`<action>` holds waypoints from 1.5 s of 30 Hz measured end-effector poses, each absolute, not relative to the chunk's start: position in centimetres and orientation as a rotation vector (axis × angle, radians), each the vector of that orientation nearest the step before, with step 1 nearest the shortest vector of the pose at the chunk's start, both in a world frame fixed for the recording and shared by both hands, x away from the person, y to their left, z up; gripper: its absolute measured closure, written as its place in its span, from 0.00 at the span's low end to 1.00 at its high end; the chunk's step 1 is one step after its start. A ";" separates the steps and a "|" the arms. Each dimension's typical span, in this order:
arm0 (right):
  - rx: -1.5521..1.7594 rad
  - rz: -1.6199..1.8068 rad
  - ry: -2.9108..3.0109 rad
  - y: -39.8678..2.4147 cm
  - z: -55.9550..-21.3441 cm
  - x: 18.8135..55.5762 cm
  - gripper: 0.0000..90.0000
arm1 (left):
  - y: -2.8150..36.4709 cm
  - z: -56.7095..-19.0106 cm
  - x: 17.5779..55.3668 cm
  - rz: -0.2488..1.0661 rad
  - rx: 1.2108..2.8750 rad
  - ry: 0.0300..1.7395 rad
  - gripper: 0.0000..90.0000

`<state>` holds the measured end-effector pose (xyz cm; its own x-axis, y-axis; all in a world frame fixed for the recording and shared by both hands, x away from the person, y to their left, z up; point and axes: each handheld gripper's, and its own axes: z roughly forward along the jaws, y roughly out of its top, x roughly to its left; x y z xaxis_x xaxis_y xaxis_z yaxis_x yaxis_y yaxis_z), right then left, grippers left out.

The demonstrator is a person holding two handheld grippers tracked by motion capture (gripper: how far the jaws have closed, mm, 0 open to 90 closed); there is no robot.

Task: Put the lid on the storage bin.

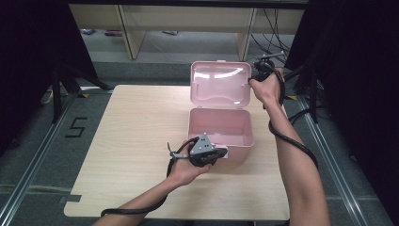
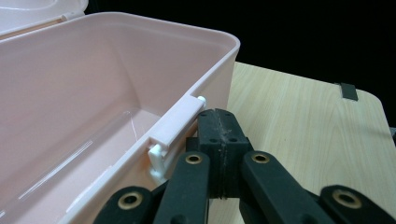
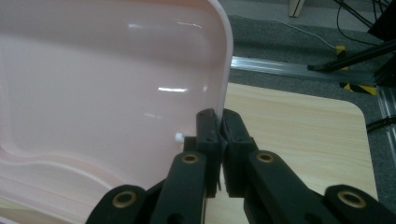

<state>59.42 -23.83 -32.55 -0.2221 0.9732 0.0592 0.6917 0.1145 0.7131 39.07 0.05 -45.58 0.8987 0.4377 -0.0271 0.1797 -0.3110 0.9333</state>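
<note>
A pink plastic box (image 1: 192, 132) stands open right of the table's middle, its lid (image 1: 219, 84) raised upright at the back. The inside of the box (image 2: 140, 56) looks bare. My left gripper (image 1: 222, 152) lies against the box's front wall. In the left gripper view, this gripper (image 2: 218, 119) has its jaws pressed together with nothing between them, right beside the white latch (image 2: 175, 126). My right gripper (image 1: 251, 81) is at the lid's right edge. In the right gripper view, its jaws (image 3: 218, 122) are shut on the rim of the lid (image 3: 116, 79).
The light wood table (image 1: 141, 141) has bare room left of and in front of the box. Beyond the far edge are a grey floor, pale shelving (image 1: 136, 28) and cables (image 1: 275, 28). Black stand legs (image 1: 61, 80) rise at the left, near a taped "5" (image 1: 75, 127).
</note>
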 end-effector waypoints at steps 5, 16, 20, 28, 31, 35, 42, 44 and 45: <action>1.593 0.897 1.975 -23.9 -32.5 59.1 0.98 | 0.1 -45.6 39.1 0.273 1.892 0.457 1.00; 1.572 0.930 1.945 -23.9 -32.3 58.2 0.99 | 0.1 -45.6 39.1 0.272 1.892 0.459 1.00; 1.560 0.942 1.937 -23.9 -32.2 57.8 0.99 | 0.1 -45.6 39.1 0.270 1.889 0.461 1.00; 1.514 0.972 1.922 -24.1 -32.2 56.9 0.99 | 0.1 -45.6 39.1 0.266 1.888 0.463 1.00; 1.510 0.985 1.908 -24.1 -32.1 56.5 0.99 | 0.1 -45.6 39.1 0.266 1.888 0.463 1.00; 1.497 0.996 1.909 -24.2 -32.1 56.1 0.99 | 0.1 -45.6 39.1 0.266 1.887 0.464 1.00; 1.503 1.017 1.892 -24.1 -32.0 55.5 0.99 | 0.1 -45.7 39.0 0.260 1.882 0.471 1.00; 1.480 1.012 1.894 -24.2 -32.0 55.4 0.99 | 0.1 -45.7 39.0 0.260 1.882 0.471 1.00; 1.479 1.011 1.891 -24.1 -32.0 55.3 0.99 | 0.1 -45.7 39.1 0.263 1.883 0.467 1.00</action>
